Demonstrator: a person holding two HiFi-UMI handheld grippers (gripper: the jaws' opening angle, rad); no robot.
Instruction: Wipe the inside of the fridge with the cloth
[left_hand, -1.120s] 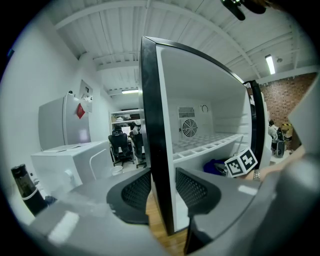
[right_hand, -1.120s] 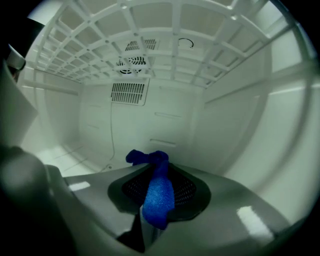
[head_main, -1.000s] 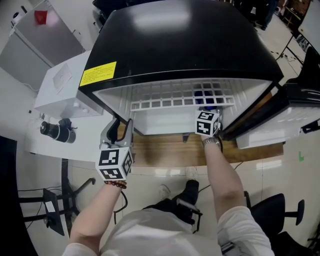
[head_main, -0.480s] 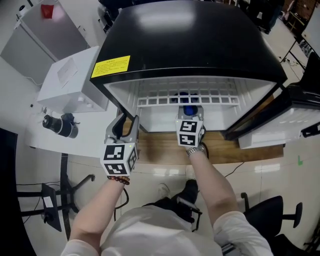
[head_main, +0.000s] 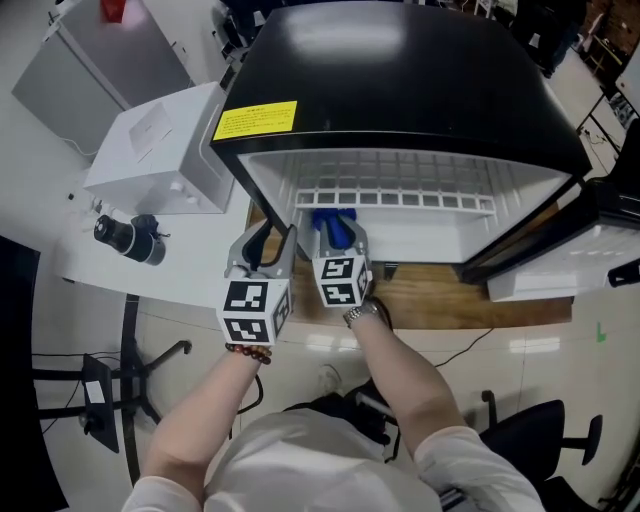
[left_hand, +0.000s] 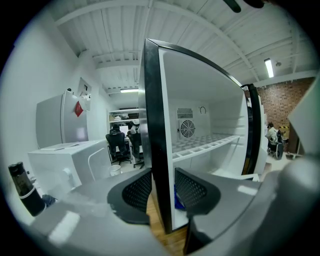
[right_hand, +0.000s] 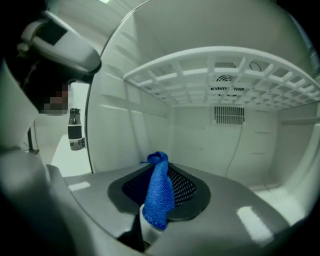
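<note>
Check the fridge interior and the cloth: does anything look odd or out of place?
Nothing looks spilled or damaged. The blue cloth is twisted into a narrow wad in the shut right gripper, which may wipe poorly. The left gripper, whose jaws have just been closing, grips the fridge's left wall between them.

A white box (head_main: 160, 150) stands on a white table (head_main: 185, 255), and a black cylindrical object (head_main: 128, 238) lies on the same table near the box's front corner. A grey cabinet (head_main: 85, 70) stands beyond the box. A black office chair (head_main: 525, 425) stands on the floor at lower right.
</note>
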